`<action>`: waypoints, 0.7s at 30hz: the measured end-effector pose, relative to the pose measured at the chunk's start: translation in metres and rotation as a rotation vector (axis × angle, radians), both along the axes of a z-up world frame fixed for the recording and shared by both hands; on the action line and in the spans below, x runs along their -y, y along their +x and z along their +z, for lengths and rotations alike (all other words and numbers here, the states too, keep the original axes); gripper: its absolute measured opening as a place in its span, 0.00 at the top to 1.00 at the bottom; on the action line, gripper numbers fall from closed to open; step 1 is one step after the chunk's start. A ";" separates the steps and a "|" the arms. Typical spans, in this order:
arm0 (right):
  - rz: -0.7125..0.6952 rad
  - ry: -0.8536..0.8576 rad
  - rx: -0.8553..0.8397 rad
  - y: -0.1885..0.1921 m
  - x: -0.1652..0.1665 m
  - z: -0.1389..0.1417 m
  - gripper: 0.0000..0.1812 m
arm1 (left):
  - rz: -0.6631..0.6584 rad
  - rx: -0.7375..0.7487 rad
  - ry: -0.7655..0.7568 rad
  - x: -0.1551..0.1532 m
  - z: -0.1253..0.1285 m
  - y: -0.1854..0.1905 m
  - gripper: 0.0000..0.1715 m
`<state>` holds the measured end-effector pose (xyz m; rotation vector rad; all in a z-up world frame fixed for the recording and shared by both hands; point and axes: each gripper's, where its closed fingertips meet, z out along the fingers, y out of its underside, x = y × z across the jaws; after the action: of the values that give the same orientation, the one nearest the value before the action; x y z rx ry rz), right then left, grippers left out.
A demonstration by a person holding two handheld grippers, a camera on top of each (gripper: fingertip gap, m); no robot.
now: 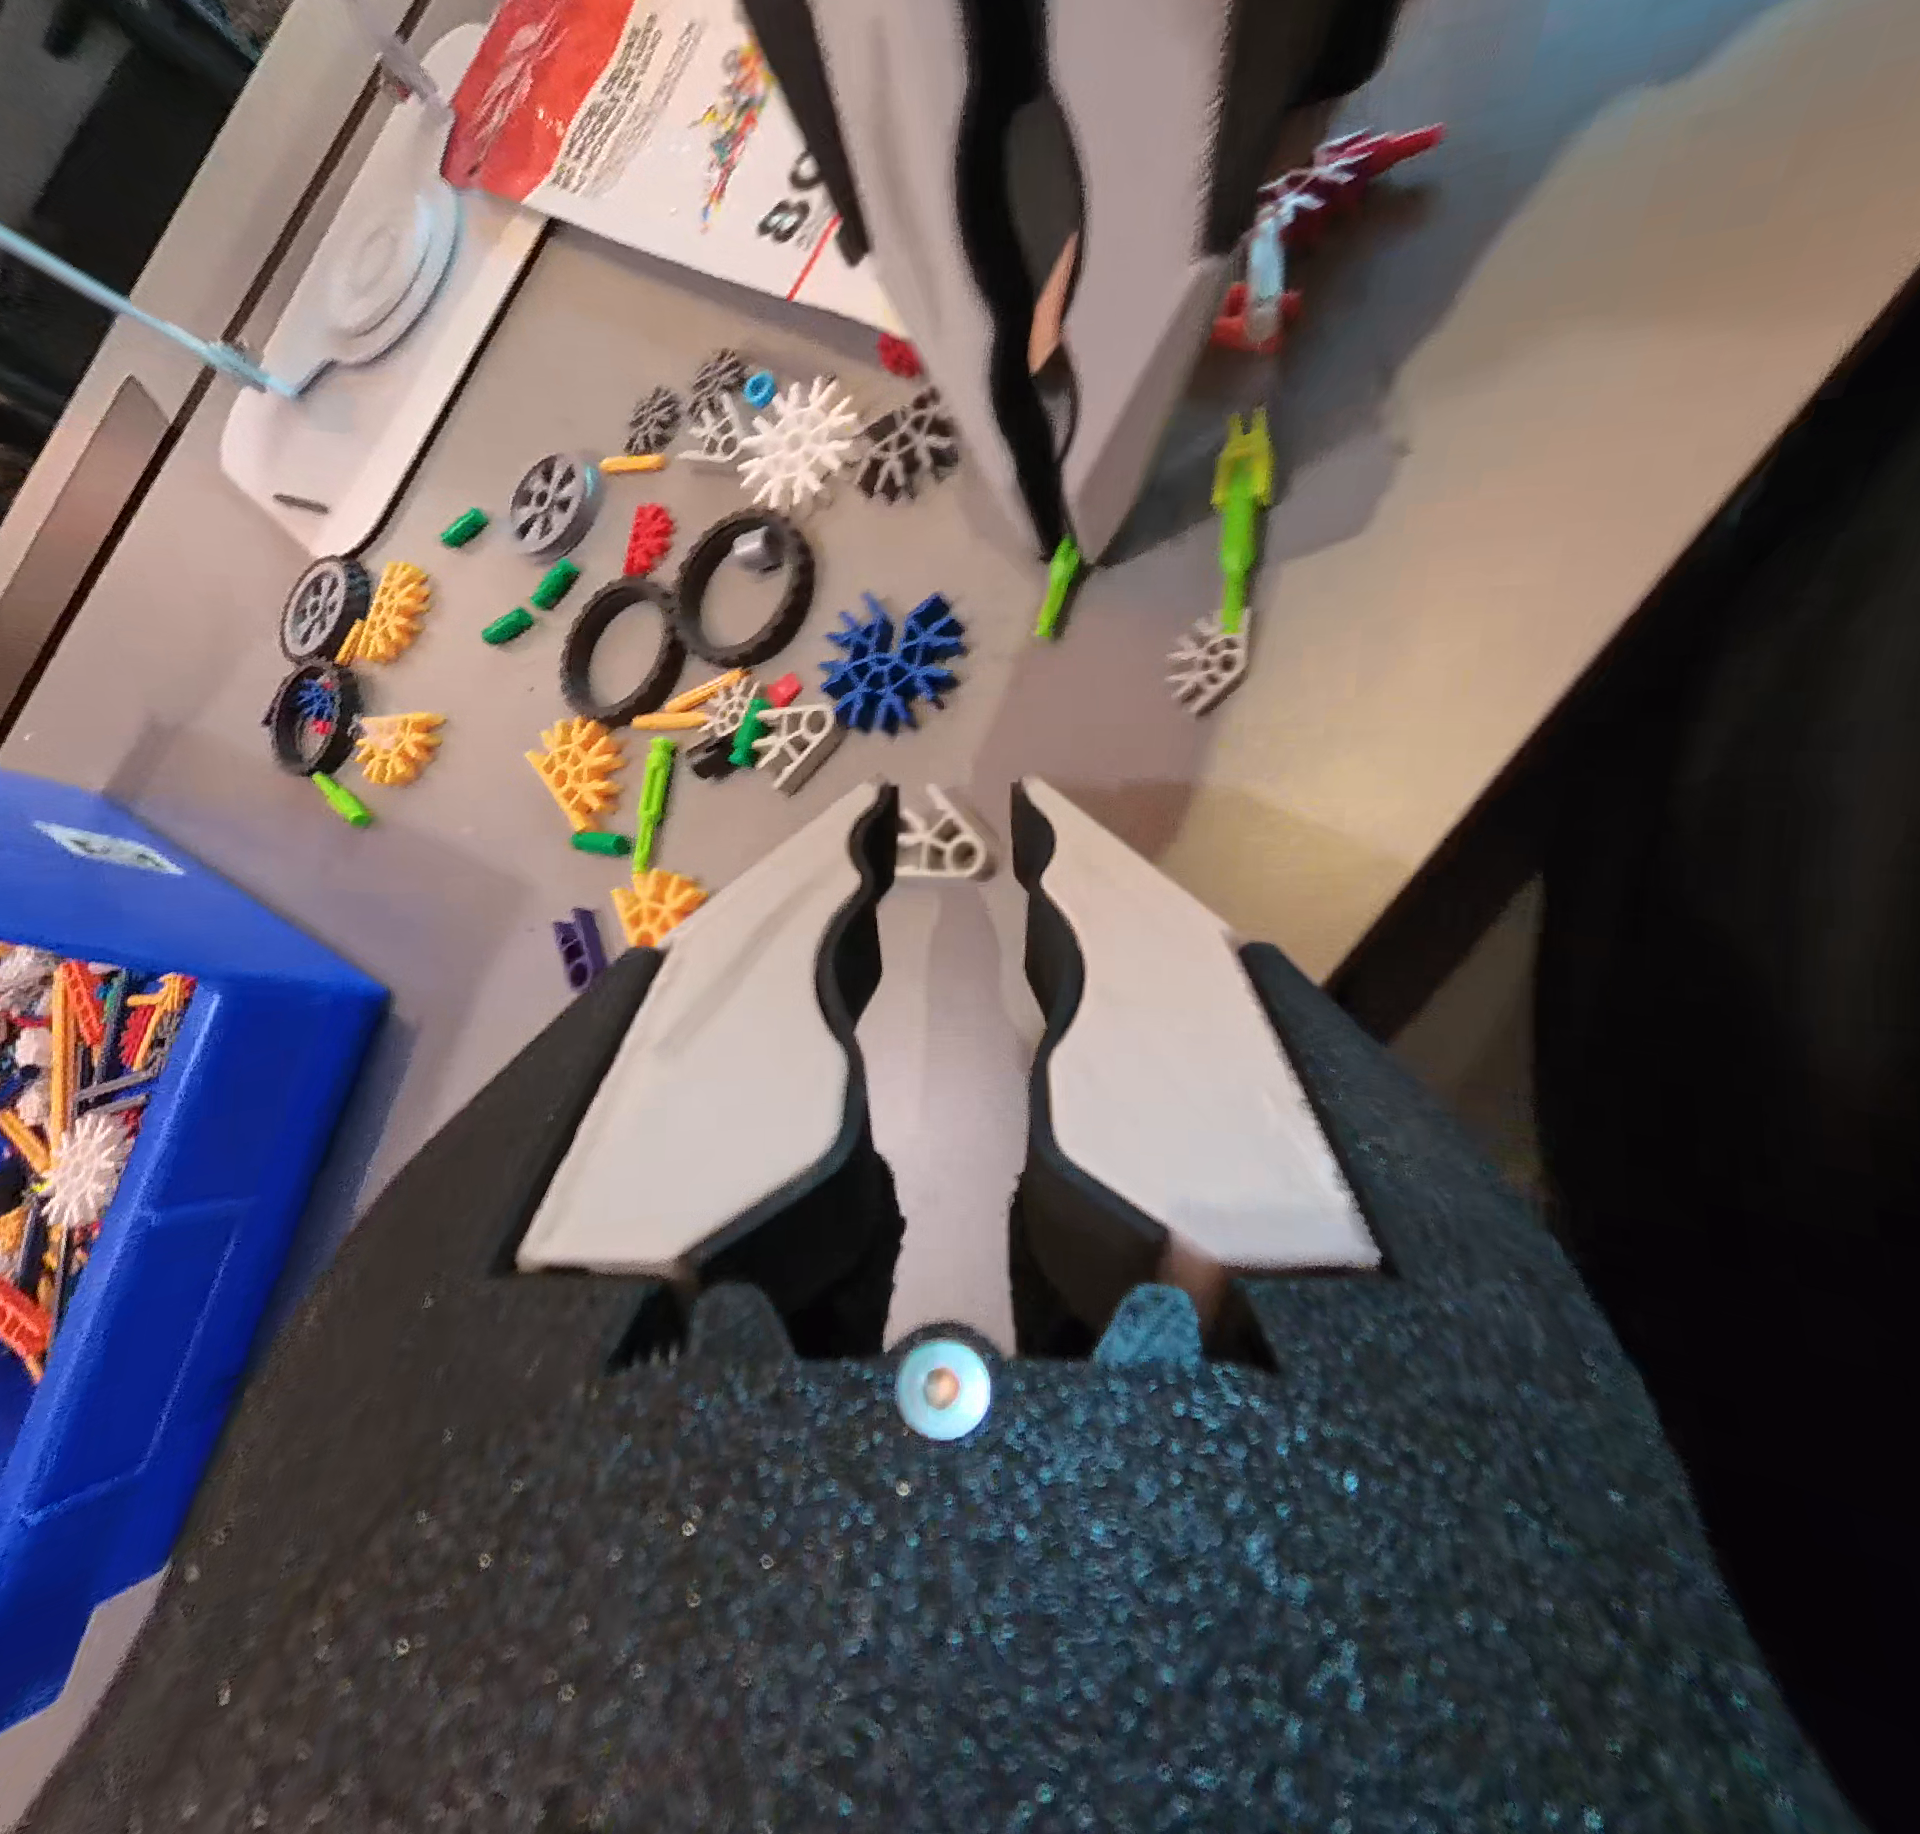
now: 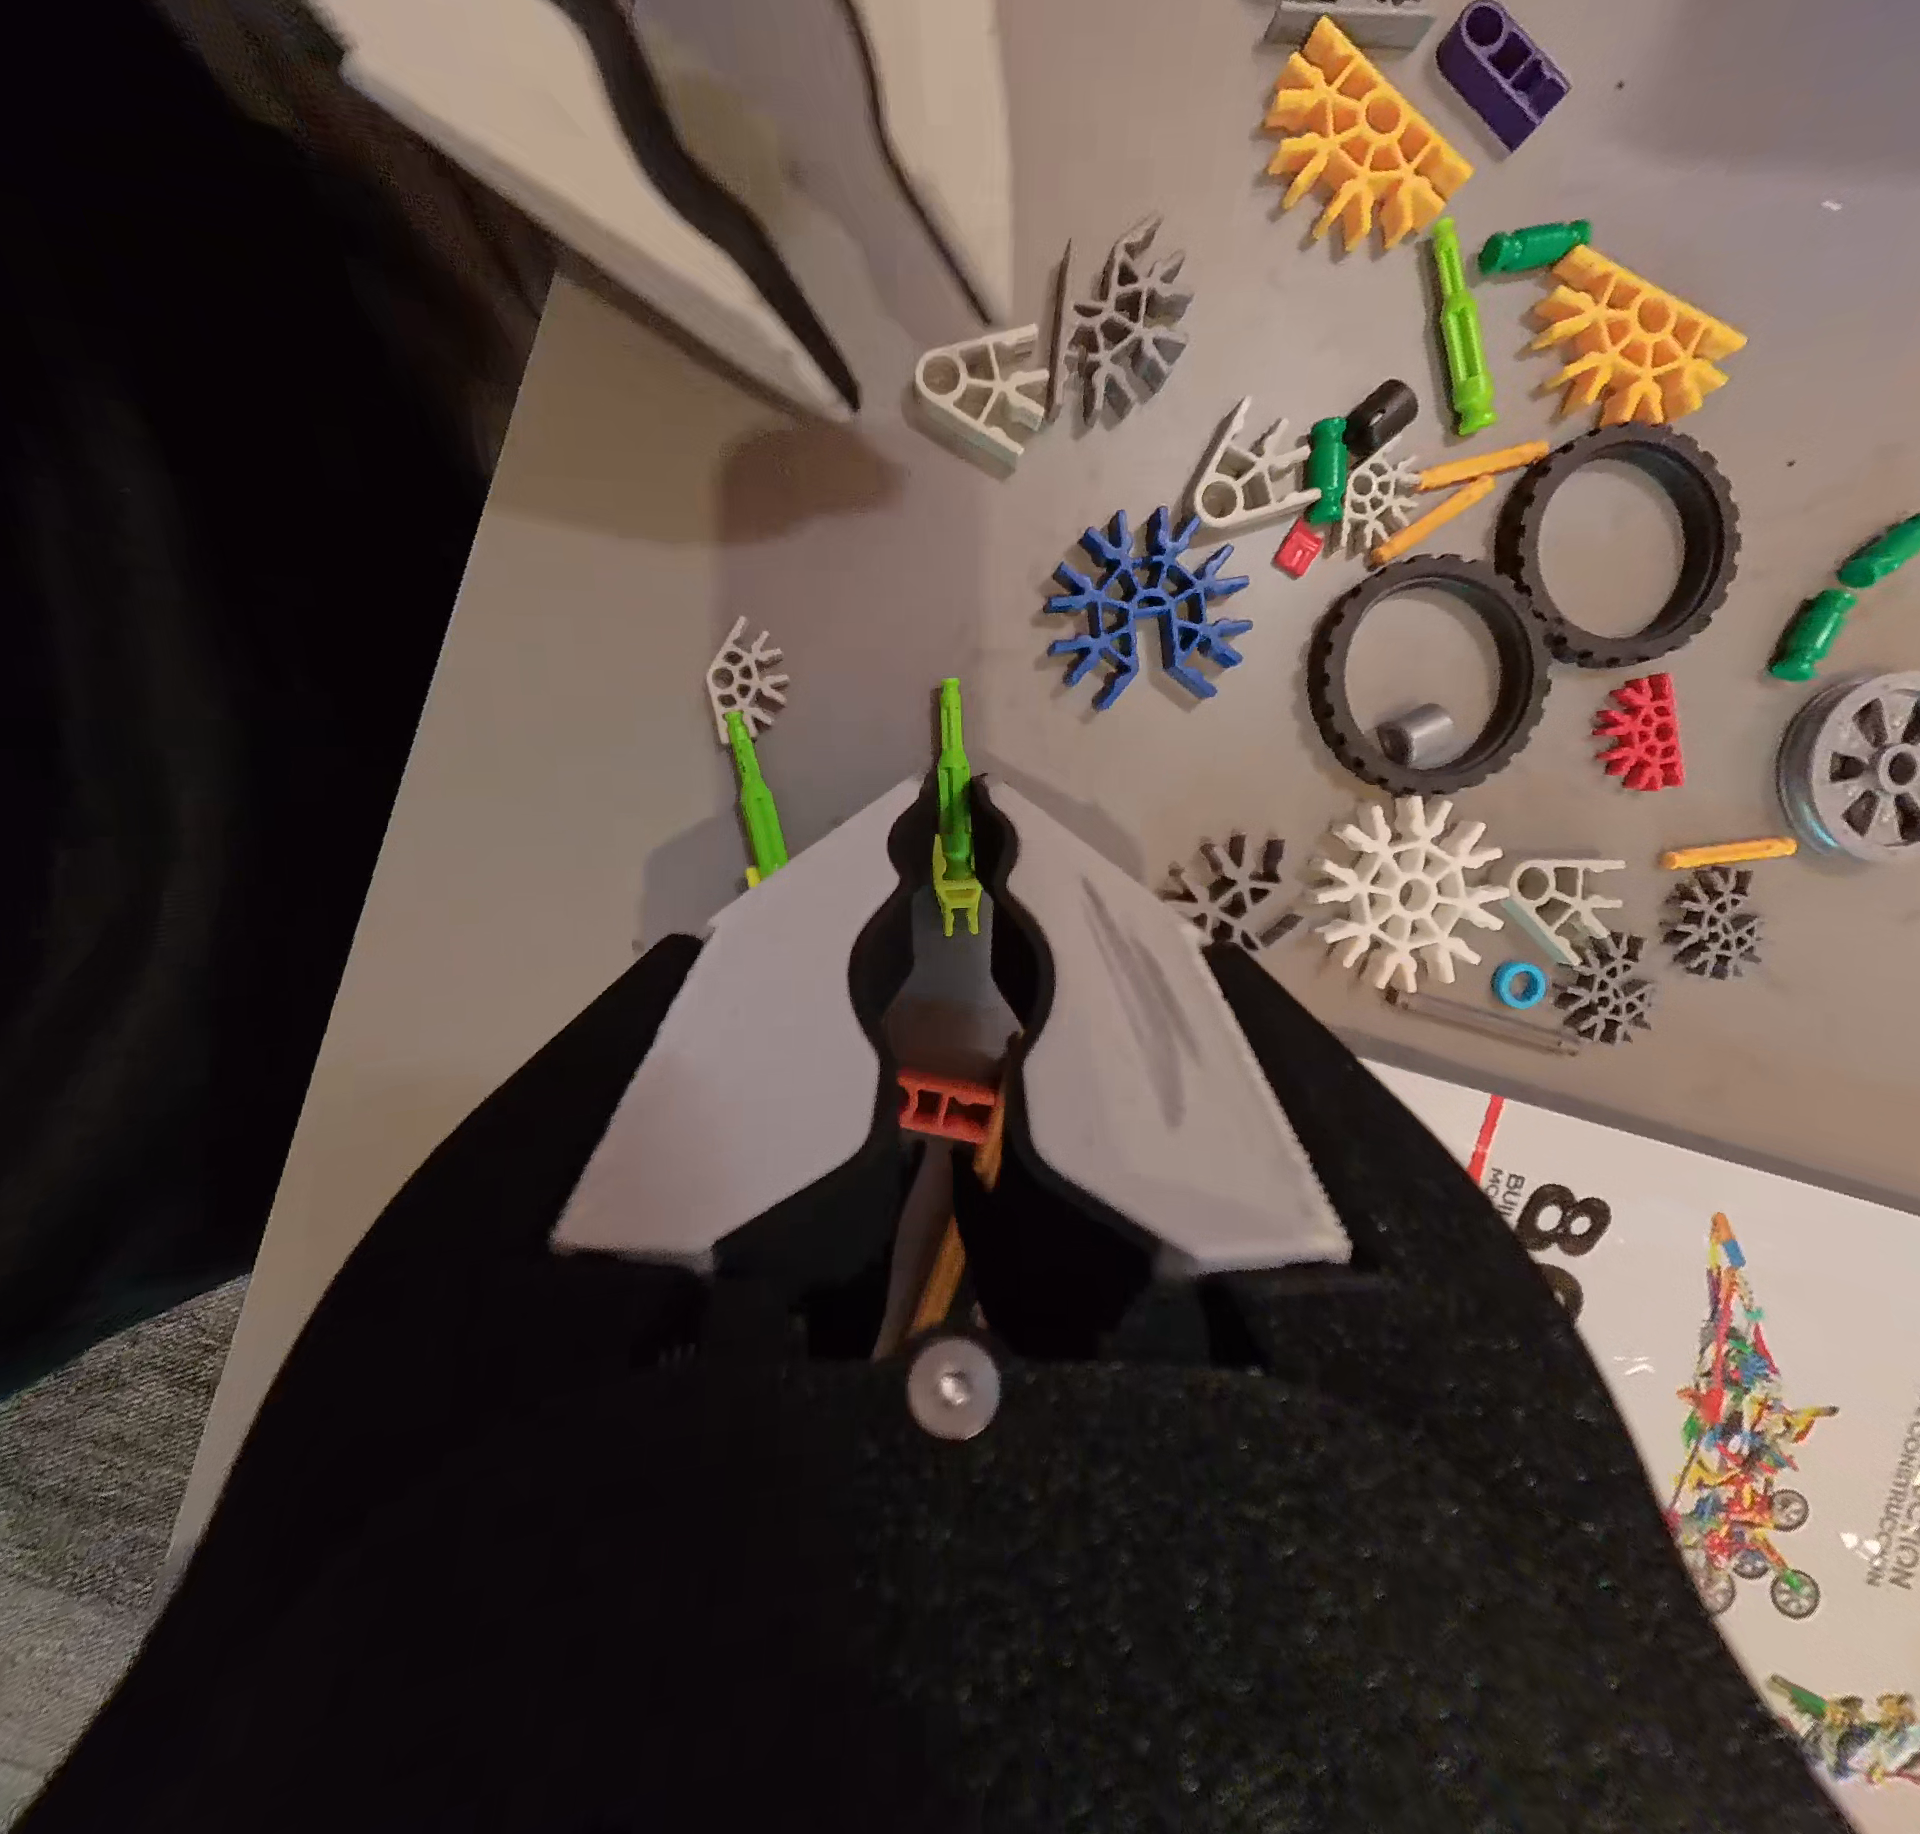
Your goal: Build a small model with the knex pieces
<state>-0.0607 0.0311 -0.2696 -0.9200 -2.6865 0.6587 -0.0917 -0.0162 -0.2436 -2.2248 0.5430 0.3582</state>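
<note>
Bench (image 2: 1039, 70): smooth matt grey. Tyres (image 2: 1621, 548): ribbed black rubber. Blue bin (image 1: 260, 1109): glossy plastic. Tool body (image 1: 935, 1576): rough speckled black.

Left gripper (image 1: 948, 828) had jaws parted, tips angled down; right gripper (image 2: 954, 808) was clamped nearly closed.

Both wrist cameras look down their own fingers, close over the grey table (image 1: 1039, 704), from opposite sides. They share the blue snowflake piece (image 1: 894, 662) (image 2: 1148, 605) and tyres (image 1: 686, 621) (image 2: 1517, 610).
</note>
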 end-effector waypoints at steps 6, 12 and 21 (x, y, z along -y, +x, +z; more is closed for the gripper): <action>-0.093 -0.096 -0.115 -0.040 -0.004 0.032 0.94 | 0.033 -0.036 -0.034 -0.004 -0.012 -0.022 0.88; -0.101 -0.055 -0.120 -0.086 -0.009 0.023 0.94 | 0.062 -0.048 -0.039 -0.005 -0.017 -0.031 0.93; -0.046 -0.012 -0.060 -0.097 -0.007 0.004 0.91 | 0.101 -0.039 -0.035 -0.002 -0.018 -0.048 0.94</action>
<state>-0.1582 0.0380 -0.2660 -0.9464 -2.6039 0.6823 -0.1401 -0.0144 -0.2611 -2.2885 0.4626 0.4486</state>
